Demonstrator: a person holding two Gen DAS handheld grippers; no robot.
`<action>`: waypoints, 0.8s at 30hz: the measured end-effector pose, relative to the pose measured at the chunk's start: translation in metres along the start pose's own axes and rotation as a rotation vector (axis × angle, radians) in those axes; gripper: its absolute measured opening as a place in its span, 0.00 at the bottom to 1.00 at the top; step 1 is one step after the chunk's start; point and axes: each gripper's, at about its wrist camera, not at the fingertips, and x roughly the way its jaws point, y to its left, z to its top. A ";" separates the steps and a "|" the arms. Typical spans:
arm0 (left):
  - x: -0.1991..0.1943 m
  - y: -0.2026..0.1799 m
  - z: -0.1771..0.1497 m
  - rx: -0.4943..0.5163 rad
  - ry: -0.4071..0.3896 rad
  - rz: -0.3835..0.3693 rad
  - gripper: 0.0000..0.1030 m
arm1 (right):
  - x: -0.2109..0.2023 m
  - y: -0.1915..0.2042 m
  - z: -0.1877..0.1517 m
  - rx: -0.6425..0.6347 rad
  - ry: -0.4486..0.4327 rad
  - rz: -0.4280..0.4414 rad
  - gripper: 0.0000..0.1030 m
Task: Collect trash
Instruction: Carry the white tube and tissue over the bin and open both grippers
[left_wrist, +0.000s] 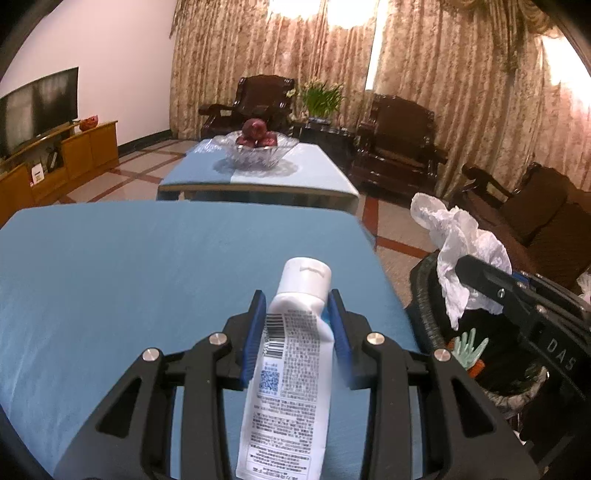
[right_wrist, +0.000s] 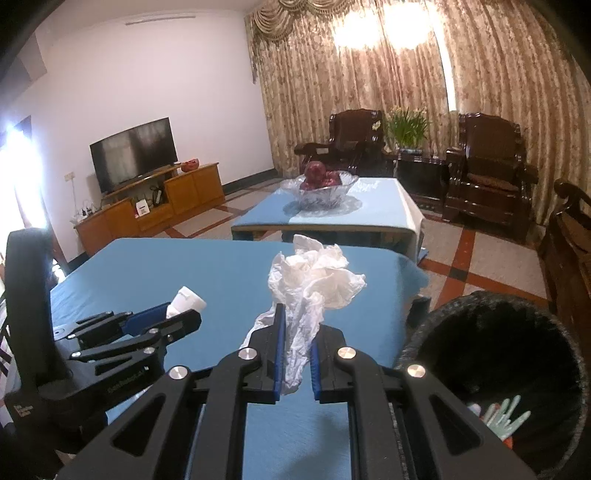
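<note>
— Two views; what does the left wrist show?
— Black trash bin (left_wrist: 436, 295) beside the blue table (left_wrist: 129, 277), a pale green glove (left_wrist: 469, 349) inside. Left gripper (left_wrist: 297, 325) clamps a white tube (left_wrist: 291, 350).
— And the right wrist?
— Glass fruit bowl (right_wrist: 319, 190) with red fruit on the farther table (right_wrist: 376, 210). Right gripper (right_wrist: 297, 350) pinches crumpled tissue (right_wrist: 314, 284) above the blue table, beside the bin (right_wrist: 491, 350).
</note>
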 end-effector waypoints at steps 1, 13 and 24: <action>-0.003 -0.004 0.002 0.003 -0.008 -0.007 0.32 | -0.005 -0.003 0.001 0.003 -0.007 -0.005 0.11; -0.020 -0.069 0.020 0.074 -0.073 -0.097 0.32 | -0.052 -0.045 0.008 0.030 -0.066 -0.093 0.11; -0.004 -0.148 0.024 0.142 -0.084 -0.243 0.32 | -0.090 -0.117 0.002 0.073 -0.077 -0.237 0.11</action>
